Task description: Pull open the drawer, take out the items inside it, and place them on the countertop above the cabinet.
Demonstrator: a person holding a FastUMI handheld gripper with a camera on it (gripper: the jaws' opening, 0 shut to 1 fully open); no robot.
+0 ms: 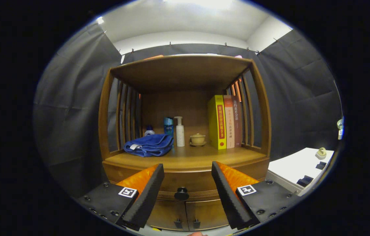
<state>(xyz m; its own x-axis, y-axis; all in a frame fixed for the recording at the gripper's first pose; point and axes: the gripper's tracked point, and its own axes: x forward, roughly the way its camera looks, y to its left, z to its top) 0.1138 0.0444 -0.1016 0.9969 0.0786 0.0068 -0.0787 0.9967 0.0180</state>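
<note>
Gripper view shows the claw [187, 183] with its fingers wide apart, holding nothing. Right between them sits the round knob [181, 193] of the closed drawer [188, 183], so they seem lined up to grab it. Beyond them, the counter [185, 157] holds a blue towel [148, 145], bottles and books.

Book spines [225, 122] carry Chinese characters, too small to read; nothing else legible.
</note>
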